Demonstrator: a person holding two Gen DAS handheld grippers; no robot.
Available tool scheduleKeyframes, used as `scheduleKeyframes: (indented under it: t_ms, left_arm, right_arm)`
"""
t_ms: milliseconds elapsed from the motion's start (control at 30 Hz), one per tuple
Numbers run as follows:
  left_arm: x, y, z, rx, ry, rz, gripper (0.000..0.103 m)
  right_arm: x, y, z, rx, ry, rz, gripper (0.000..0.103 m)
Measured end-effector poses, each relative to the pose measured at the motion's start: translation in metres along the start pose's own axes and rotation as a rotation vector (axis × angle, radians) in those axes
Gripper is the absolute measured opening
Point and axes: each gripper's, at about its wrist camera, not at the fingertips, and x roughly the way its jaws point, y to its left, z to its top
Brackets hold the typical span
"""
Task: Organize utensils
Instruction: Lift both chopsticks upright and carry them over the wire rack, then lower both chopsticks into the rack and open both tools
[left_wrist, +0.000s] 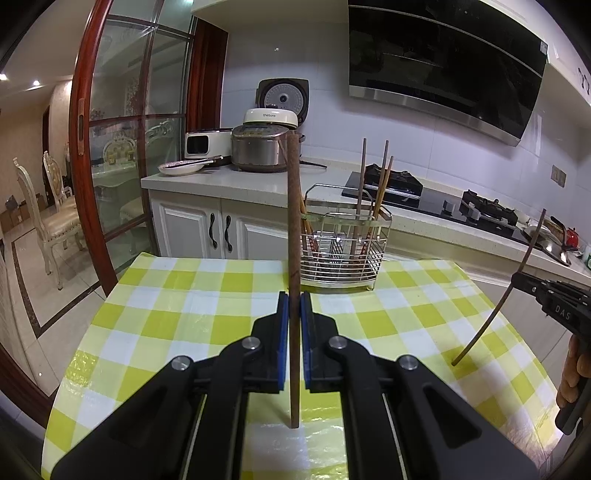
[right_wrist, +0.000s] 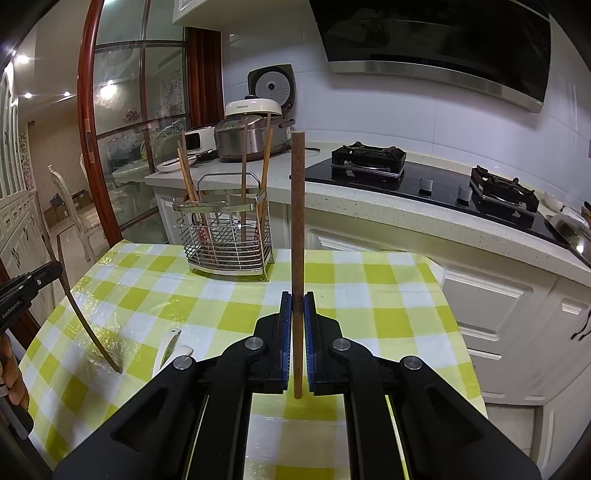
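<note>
Ahead, a steel wire utensil basket (left_wrist: 341, 247) with wooden chopsticks (left_wrist: 382, 184) stood on the checked table (left_wrist: 184, 314). Each gripper, left (left_wrist: 294, 306) and right (right_wrist: 297, 306), clamped one upright brown wooden chopstick (left_wrist: 294, 229) (right_wrist: 297, 221).

Both views are evenly and fairly brightly lit by cool indoor light from above. Small ceiling spotlights (right_wrist: 23, 59) glow warm in the room behind the glass door (left_wrist: 136, 110), whose panes carry soft reflections. Glare streaks the shiny checked cloth on the tabletop (right_wrist: 92, 295), and the dark range hood (left_wrist: 443, 62) mirrors the room. Fisheye distortion bends straight lines and darkens the corners; focus stays sharp.
</note>
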Motion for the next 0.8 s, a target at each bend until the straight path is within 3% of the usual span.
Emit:
scheduleKeyframes:
  t_ms: [400,800]
  left_arm:
    - [0.009,-0.005,0.022,0.015,-0.033,-0.020,0.007]
    - [0.028,-0.014,0.098,0.055,-0.131,-0.060,0.007]
  right_arm:
    - [0.003,0.008,0.021,-0.002,-0.023,0.032,0.007]
    - [0.015,0.023,0.102,-0.020,-0.101,0.104,0.007]
